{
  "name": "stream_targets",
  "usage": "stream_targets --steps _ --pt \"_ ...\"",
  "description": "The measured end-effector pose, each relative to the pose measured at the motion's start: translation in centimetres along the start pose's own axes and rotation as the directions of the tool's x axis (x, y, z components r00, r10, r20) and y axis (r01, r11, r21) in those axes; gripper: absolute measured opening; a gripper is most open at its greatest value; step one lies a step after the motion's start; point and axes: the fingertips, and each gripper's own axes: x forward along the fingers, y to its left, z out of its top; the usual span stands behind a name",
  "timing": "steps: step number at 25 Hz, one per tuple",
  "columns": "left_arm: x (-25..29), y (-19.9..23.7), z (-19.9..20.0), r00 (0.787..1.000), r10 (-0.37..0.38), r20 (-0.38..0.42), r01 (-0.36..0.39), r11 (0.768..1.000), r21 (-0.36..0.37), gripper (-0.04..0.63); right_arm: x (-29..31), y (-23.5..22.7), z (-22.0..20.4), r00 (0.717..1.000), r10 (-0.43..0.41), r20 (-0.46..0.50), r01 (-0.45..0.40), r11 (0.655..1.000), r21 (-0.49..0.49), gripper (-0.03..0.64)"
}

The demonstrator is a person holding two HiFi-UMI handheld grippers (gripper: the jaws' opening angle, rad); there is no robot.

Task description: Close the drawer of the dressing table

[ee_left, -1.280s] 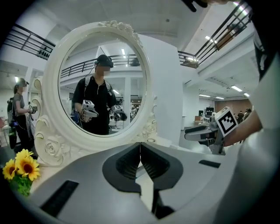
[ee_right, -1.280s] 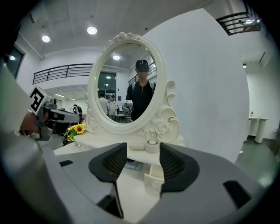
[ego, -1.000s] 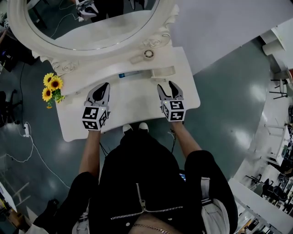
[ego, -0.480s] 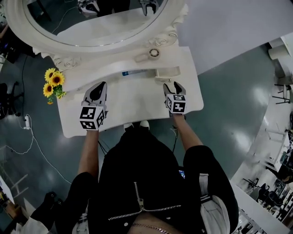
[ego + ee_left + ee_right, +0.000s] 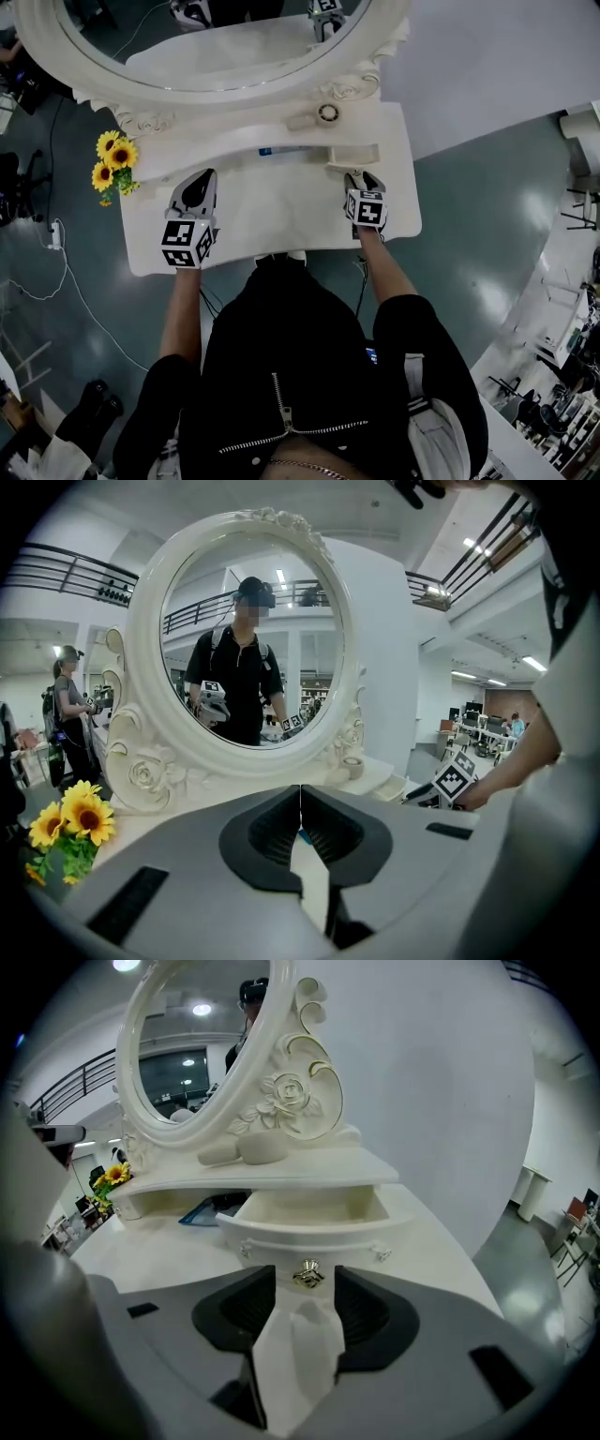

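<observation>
The white dressing table [image 5: 272,220] has a small drawer [image 5: 351,154] pulled out at its right side, under the raised shelf. In the right gripper view the drawer [image 5: 309,1238] stands open and empty, its gold knob [image 5: 307,1277] facing me. My right gripper [image 5: 306,1271] is open, and its jaws have just been closing a little. The knob sits between the fingertips, with gaps on both sides. From above, the right gripper [image 5: 361,178] is right at the drawer front. My left gripper [image 5: 202,180] hovers over the tabletop's left half, shut and empty [image 5: 300,790].
A big oval mirror [image 5: 206,47] in a carved frame rises behind the shelf. Sunflowers [image 5: 112,161] stand off the table's left corner. A blue flat item [image 5: 202,1211] lies under the shelf, left of the drawer. A small round roll [image 5: 327,113] rests on the shelf. The table's right edge [image 5: 412,211] is close to my right gripper.
My right gripper has dropped and moved forward to the drawer front, so the knob is now between its tips. The left gripper has shifted only slightly.
</observation>
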Motion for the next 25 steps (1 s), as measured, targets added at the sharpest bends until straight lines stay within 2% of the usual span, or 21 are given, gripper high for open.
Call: stream_targets --steps 3,7,25 --pt "0.2 0.0 -0.3 1.000 0.003 -0.006 -0.003 1.000 -0.003 0.021 0.5 -0.3 -0.2 1.000 -0.003 -0.015 0.004 1.000 0.011 0.190" --pt "0.2 0.1 -0.5 1.000 0.008 -0.011 -0.009 1.000 -0.007 0.021 0.7 -0.5 -0.5 0.999 -0.005 -0.040 0.006 1.000 0.012 0.107" --pt "-0.1 0.3 -0.6 1.000 0.007 -0.007 -0.007 1.000 -0.013 0.021 -0.2 -0.1 0.3 1.000 0.000 -0.025 0.000 1.000 -0.006 0.100"
